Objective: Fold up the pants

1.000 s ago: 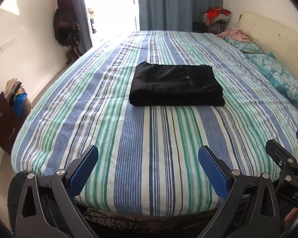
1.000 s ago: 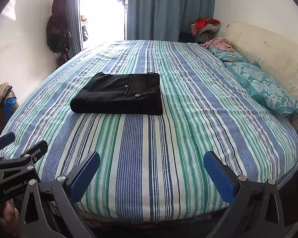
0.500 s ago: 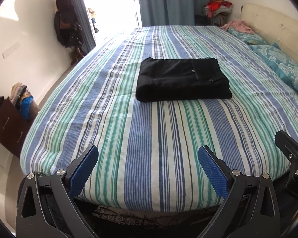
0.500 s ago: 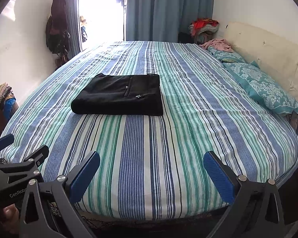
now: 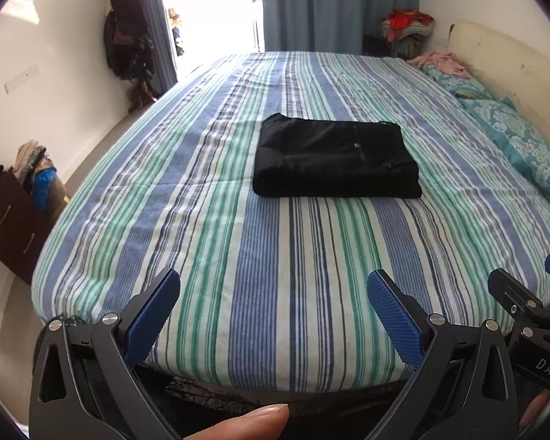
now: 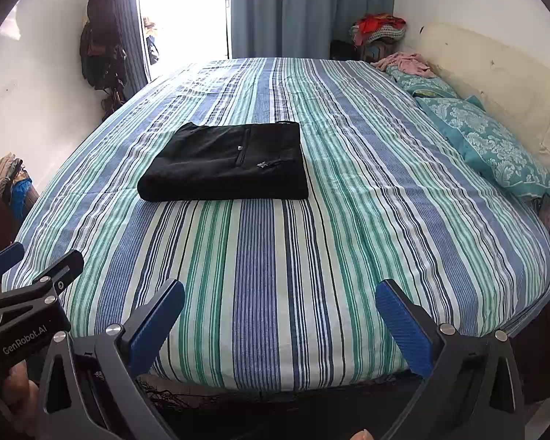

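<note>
The black pants [image 5: 333,157] lie folded into a flat rectangle in the middle of the striped bed [image 5: 275,293]; they also show in the right wrist view [image 6: 227,163]. My left gripper [image 5: 275,311] is open and empty, held off the near edge of the bed, well short of the pants. My right gripper [image 6: 280,319] is open and empty too, beside the left one at the near edge. Each gripper shows at the side of the other's view: the right gripper [image 5: 528,304] and the left gripper [image 6: 33,275].
Teal patterned pillows [image 6: 495,146] and a cream headboard [image 6: 502,69] line the right side. A dark cabinet [image 5: 7,227] with clothes on it stands left of the bed. Clothes hang on the far left wall [image 5: 128,40]. Blue curtains [image 6: 304,7] hang behind.
Both grippers have drawn back and risen a little from the bed's near edge; the left one tilted up. The pants have not moved.
</note>
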{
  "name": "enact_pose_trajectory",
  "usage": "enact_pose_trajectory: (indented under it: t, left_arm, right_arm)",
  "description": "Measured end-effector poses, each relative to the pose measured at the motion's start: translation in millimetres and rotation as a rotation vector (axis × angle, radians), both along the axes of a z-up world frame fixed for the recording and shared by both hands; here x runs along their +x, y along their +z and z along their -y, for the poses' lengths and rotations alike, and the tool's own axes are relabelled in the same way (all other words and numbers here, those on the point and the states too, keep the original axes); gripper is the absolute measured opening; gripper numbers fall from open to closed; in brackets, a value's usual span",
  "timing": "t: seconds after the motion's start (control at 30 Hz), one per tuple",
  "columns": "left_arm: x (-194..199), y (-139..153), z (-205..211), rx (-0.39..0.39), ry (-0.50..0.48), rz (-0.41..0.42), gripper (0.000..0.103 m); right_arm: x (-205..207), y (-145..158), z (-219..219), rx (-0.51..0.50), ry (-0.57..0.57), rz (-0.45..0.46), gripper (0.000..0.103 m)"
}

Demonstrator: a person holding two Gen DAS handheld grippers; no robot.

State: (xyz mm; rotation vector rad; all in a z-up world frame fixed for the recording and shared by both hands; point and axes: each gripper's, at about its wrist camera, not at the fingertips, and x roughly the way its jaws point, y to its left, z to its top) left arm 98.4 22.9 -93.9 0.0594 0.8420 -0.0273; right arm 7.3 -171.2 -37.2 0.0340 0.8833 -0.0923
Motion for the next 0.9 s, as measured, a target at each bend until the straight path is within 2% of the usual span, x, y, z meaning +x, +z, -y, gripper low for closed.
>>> enact_pose_trajectory:
  t: [0.23,0.7,0.9]
  left_arm:
    - [3,-1,-2,-0.027,0.019,-0.014,0.102]
    - [3,2,2,0.011,0.027,-0.015,0.102]
    - [4,6,3,-0.022,0.019,-0.041,0.102]
  right_arm:
    - [1,-9,9,0.014,-0.025,-0.040,0.103]
    - [0,3,6,-0.034,-0.019,-0.019,0.103]
    - [-2,17,3,-0.090,-0.024,0.022,0.103]
